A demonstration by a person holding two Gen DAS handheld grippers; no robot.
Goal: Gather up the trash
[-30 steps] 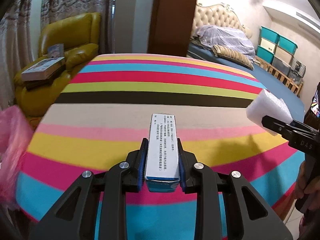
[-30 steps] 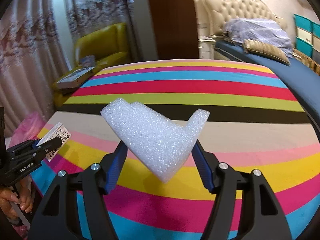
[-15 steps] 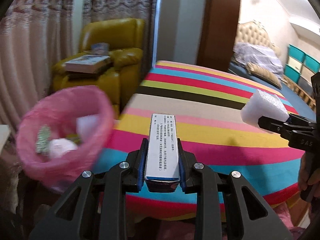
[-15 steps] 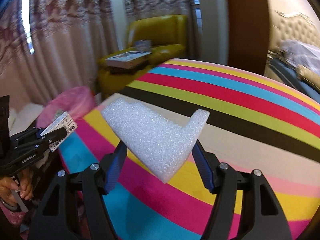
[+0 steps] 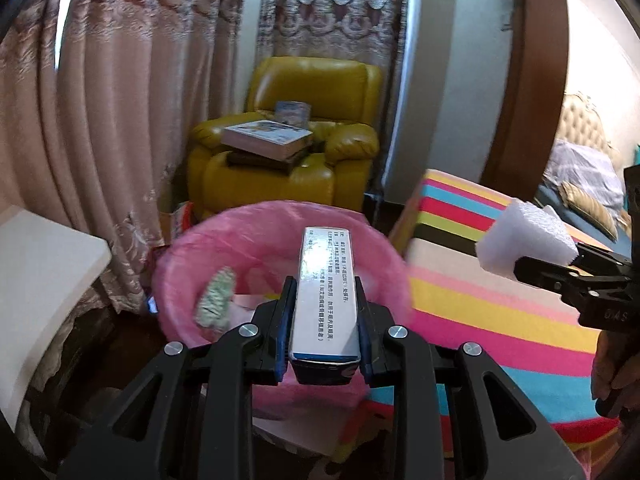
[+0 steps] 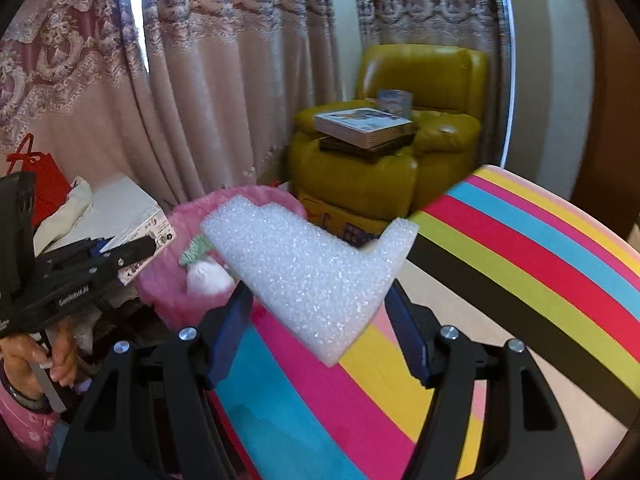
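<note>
The left hand-held gripper (image 5: 324, 320) clamps a printed box (image 5: 325, 292) over the pink-lined bin (image 5: 192, 256) — the right hand-held gripper (image 6: 320, 320) grips white foam (image 6: 308, 272).

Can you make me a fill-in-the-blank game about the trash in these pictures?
1. The left gripper is shut on a long thin ____.
2. The right gripper holds a white piece of ____.
3. The bin has a bag coloured ____.
4. The books lie on a ____ armchair.

Missing words: box; foam; pink; yellow
</note>
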